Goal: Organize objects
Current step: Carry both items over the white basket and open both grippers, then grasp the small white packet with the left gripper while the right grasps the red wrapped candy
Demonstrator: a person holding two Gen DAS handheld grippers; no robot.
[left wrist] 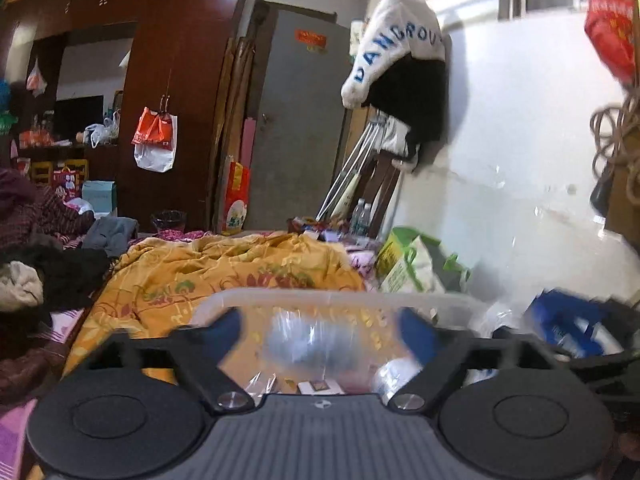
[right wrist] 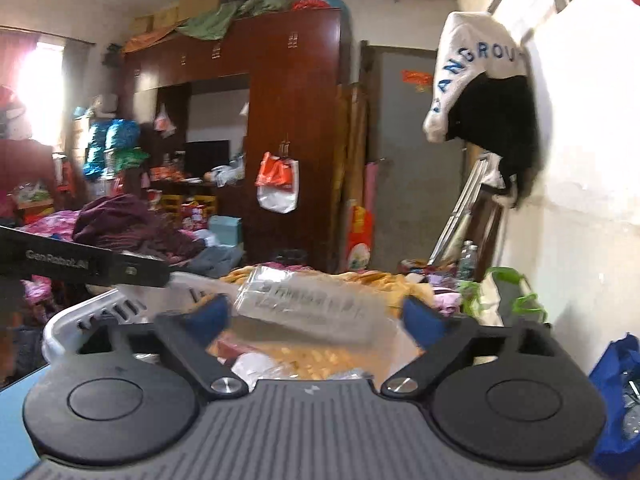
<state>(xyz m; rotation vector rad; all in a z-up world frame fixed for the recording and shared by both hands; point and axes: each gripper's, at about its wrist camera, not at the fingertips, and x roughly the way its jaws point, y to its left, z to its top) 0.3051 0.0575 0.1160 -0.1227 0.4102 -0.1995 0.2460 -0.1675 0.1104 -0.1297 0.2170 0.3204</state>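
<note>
Both tongs stand apart and empty over a clear plastic bin (left wrist: 340,300) on the bed: left tongs (left wrist: 320,326), right tongs (right wrist: 316,314). A blurred clear packet (right wrist: 308,306) sits between the right fingers, near the bin's far rim. It looks light, crinkly and slippery, and is best pinched across its flat middle.

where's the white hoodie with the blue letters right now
The white hoodie hangs high on the right-hand white wall, draped over a black garment, just right of the grey door; the right wrist view shows it too.
</note>
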